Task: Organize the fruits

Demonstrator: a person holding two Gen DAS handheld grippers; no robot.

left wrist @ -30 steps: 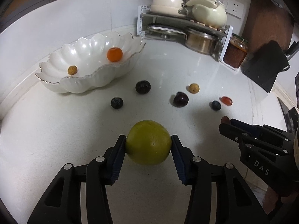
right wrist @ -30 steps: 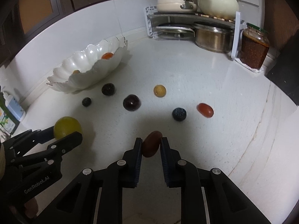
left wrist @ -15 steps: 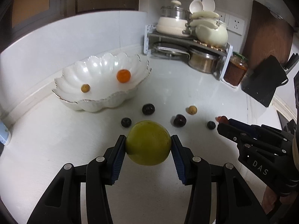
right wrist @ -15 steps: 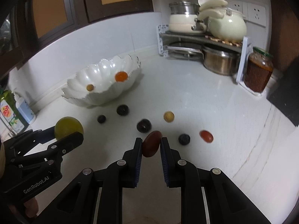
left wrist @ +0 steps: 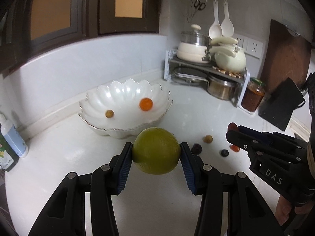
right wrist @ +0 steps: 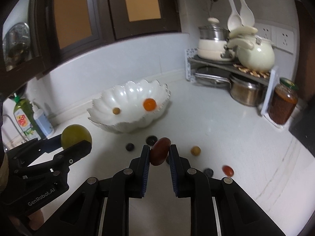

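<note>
Green round fruit (left wrist: 156, 151) clamped across widest part in my left gripper (left wrist: 156, 153), held above counter (left wrist: 177, 206). Right gripper (right wrist: 159, 154) nips dark red oval fruit (right wrist: 159, 151) by flat sides. Both aimed toward scalloped white bowl (left wrist: 94, 108), holding orange fruit (left wrist: 146, 104); remaining small fruits loose on counter.

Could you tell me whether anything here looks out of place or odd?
Only the loose fruit on the counter: a tan one, a red one and dark ones lie outside the scalloped bowl.

White countertop (right wrist: 216, 137) bears scalloped bowl (right wrist: 126, 125); loose small fruits (right wrist: 195, 150); jar (right wrist: 283, 106).
</note>
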